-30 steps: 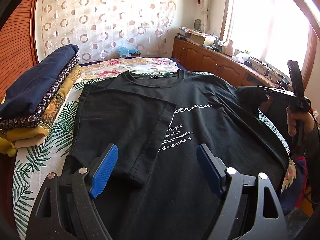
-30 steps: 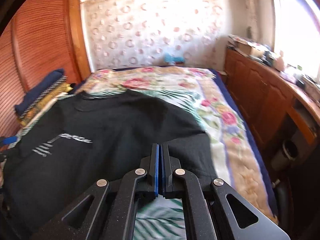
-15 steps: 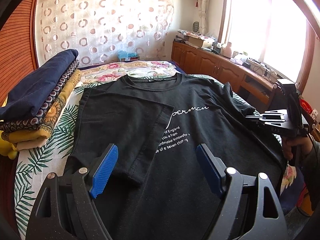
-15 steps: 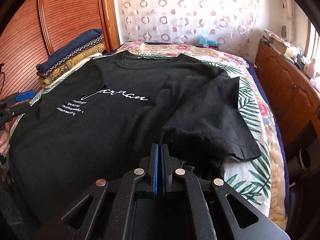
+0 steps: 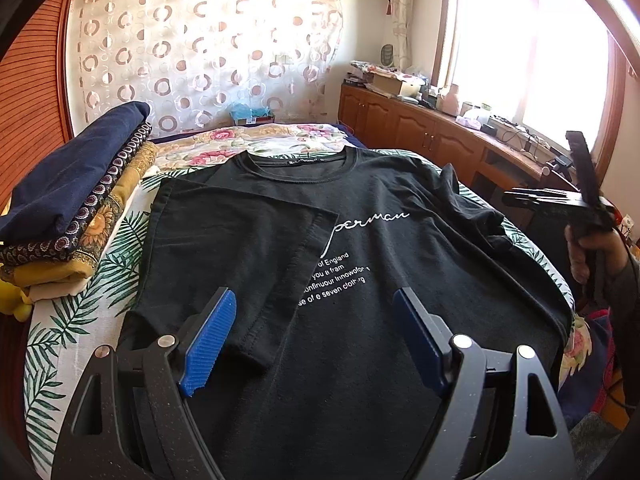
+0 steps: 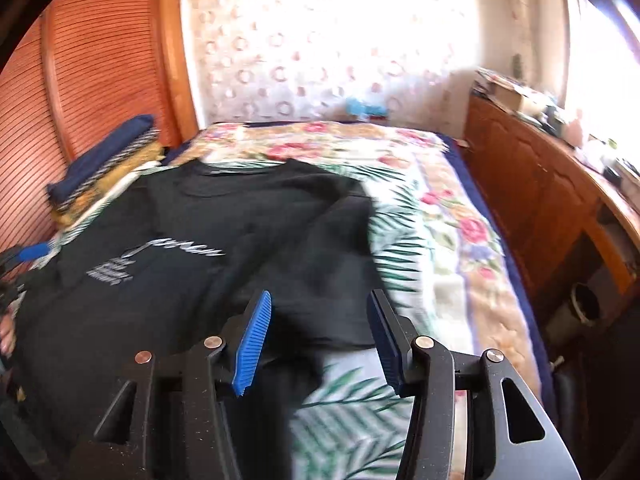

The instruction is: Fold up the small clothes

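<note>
Now black T-shirt (image 6: 168,288) below the right tool's (image 6: 316,336) just-opened jaws.

The T-shirt (image 5: 400,340) lies flat on the bed (image 5: 72,320), collar toward the curtain (image 5: 208,48) beyond it. Left of the T-shirt, a stack of folded fabrics (image 5: 76,208) rests on the bed. Right of the T-shirt, past the bed's edge, stands a cabinet (image 5: 416,136) under the window (image 5: 532,48).
</note>
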Demonstrator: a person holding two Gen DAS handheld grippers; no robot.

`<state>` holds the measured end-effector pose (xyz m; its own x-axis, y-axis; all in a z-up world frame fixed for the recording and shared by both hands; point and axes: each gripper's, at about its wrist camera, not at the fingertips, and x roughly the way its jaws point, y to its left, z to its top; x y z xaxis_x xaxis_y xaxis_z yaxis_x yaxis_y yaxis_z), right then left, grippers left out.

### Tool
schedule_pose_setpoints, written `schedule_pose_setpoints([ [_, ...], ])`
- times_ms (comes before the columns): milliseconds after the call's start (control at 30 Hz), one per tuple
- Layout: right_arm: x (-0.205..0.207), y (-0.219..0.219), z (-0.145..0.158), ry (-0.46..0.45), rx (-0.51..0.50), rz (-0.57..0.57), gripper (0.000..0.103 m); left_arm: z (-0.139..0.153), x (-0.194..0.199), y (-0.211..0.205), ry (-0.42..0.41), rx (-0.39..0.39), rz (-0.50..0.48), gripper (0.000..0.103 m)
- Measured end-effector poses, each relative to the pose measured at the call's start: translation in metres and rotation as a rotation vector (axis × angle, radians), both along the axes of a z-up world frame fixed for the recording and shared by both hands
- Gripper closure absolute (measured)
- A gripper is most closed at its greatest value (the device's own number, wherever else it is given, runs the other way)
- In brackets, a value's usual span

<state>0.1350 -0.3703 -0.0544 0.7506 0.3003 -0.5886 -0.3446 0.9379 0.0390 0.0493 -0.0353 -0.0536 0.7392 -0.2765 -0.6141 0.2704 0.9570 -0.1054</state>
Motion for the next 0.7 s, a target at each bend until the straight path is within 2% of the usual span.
schedule_pose_setpoints([
  [67,0.015,-0.005,-0.011,0.051,0.004,-0.022,0.051,-0.002,0.0,0.0,0.006,0.004,-0.001,0.021],
  [200,0.031,0.0,-0.029,0.119,-0.052,-0.041,0.051,-0.008,0.004,0.0,0.03,0.015,-0.001,0.021],
  [267,0.037,0.002,-0.032,0.14,-0.08,-0.05,0.053,-0.012,0.007,0.002,0.047,0.021,-0.003,0.021],
  [367,0.037,0.002,-0.031,0.132,-0.07,-0.034,0.056,-0.019,0.011,0.005,0.074,0.026,-0.007,0.021],
  [400,0.039,0.001,-0.029,0.133,-0.067,-0.029,0.063,-0.021,0.013,0.006,0.084,0.029,-0.002,0.021],
  [433,0.039,0.002,-0.028,0.136,-0.063,-0.013,0.077,-0.023,0.014,0.008,0.09,0.031,0.007,0.021],
  [467,0.037,0.003,-0.025,0.138,-0.06,0.003,0.084,-0.023,0.014,0.01,0.092,0.029,0.013,0.021],
  [500,0.04,0.003,-0.023,0.146,-0.06,0.017,0.095,-0.024,0.013,0.012,0.093,0.026,0.016,0.021],
  [600,0.048,0.003,-0.019,0.131,-0.055,0.052,0.097,-0.023,0.011,0.016,0.085,0.021,0.025,0.021],
  [700,0.045,0.015,0.004,0.072,-0.031,0.09,0.097,-0.022,0.009,0.018,0.079,0.018,0.034,0.021],
])
